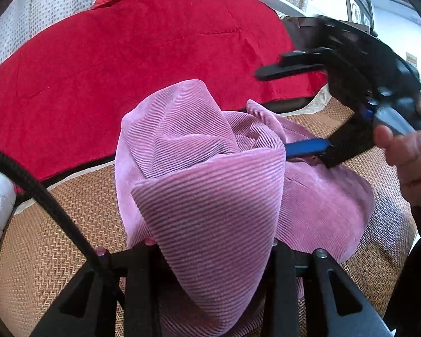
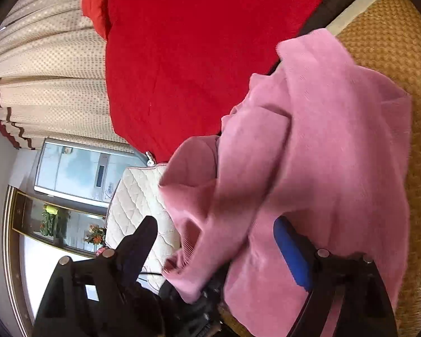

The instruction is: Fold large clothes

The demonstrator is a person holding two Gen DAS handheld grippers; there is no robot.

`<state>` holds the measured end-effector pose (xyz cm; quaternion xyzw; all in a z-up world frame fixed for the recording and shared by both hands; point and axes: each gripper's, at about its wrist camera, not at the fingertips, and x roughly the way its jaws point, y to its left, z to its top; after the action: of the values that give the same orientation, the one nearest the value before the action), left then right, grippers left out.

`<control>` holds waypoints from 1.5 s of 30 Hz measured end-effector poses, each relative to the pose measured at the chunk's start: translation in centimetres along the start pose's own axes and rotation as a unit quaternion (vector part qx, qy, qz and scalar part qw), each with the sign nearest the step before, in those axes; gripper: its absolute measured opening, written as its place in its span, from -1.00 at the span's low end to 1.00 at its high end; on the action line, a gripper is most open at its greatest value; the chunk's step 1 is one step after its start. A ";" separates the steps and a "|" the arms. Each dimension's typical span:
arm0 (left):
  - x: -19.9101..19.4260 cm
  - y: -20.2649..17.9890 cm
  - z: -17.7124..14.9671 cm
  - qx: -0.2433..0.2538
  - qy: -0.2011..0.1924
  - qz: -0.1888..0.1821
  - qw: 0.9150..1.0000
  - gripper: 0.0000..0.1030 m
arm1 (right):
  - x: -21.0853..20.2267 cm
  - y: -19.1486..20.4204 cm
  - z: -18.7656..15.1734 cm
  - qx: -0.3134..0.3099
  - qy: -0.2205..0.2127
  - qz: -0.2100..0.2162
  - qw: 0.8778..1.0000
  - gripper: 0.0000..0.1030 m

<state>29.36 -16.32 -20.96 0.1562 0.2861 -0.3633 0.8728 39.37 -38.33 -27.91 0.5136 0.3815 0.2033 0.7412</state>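
The pink corduroy garment (image 1: 210, 185) was bunched up in soft, ribbed folds, with one thick fold rising in a hump. It lay on a woven straw mat (image 1: 56, 224), right in front of both tongs.

The left tongs (image 1: 210, 255) were clenched on a fold of the pink corduroy garment, and the cloth draped over and between their black fingers. The right tongs (image 2: 219, 238) were spread wide apart. One black finger (image 2: 139, 241) pointed out past the cloth's edge. The blue pad (image 2: 292, 252) of the other finger lay against the cloth, but nothing was pinched. A hand (image 1: 407, 151) held the right tongs' handle.

Beyond the tongs, a red blanket (image 1: 132, 56) covered the far side. A white quilted cushion (image 2: 137, 205) sat to the left of the right tongs. Dotted cream curtains (image 2: 47, 84) hung further off, and a glass cabinet (image 2: 59, 224) stood below them.
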 end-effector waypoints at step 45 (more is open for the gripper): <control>-3.9 5.0 -0.4 -0.175 0.001 -0.248 0.953 -0.36 | -9.5 11.2 -2.0 -0.252 -0.154 -0.125 0.947 -0.76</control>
<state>30.58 -10.60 -18.53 -0.0749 0.3757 -0.5124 0.7685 32.87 -39.35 -14.60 0.2838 0.2598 0.1169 0.9156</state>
